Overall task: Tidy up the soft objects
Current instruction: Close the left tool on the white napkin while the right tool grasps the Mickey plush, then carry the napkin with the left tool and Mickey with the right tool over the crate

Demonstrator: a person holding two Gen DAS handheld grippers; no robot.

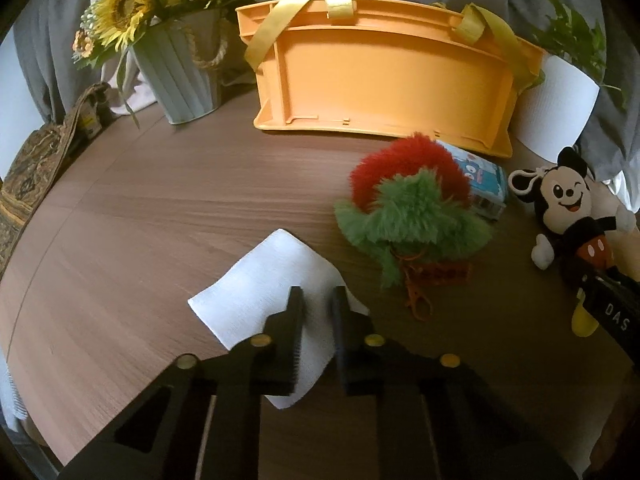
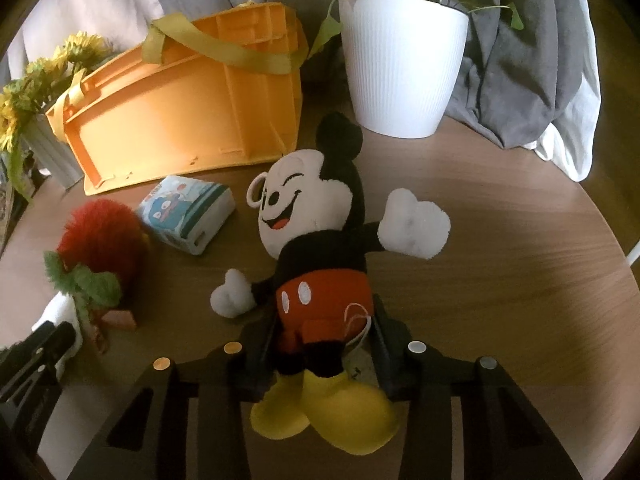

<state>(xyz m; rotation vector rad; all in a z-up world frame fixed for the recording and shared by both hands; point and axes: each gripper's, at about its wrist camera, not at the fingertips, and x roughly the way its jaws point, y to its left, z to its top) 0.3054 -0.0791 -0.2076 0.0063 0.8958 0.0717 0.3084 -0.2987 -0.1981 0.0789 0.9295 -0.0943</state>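
A Mickey Mouse plush (image 2: 320,264) lies on the brown table; my right gripper (image 2: 324,336) is shut on its legs and red shorts. It also shows in the left wrist view (image 1: 572,216) at the far right. My left gripper (image 1: 318,300) is over a white cloth (image 1: 264,280); the cloth lies between its narrowly parted jaws. A red and green furry plush (image 1: 408,204) with an orange clasp lies right of the cloth, also in the right wrist view (image 2: 92,256). A small blue and white tissue pack (image 2: 188,208) lies behind it. The orange basket (image 1: 380,80) with yellow straps stands at the back.
A grey bucket of sunflowers (image 1: 180,68) stands back left. A white plant pot (image 2: 400,72) stands back right beside the basket. Grey and white fabric (image 2: 532,80) hangs behind the table. A patterned strap (image 1: 36,160) lies at the left edge.
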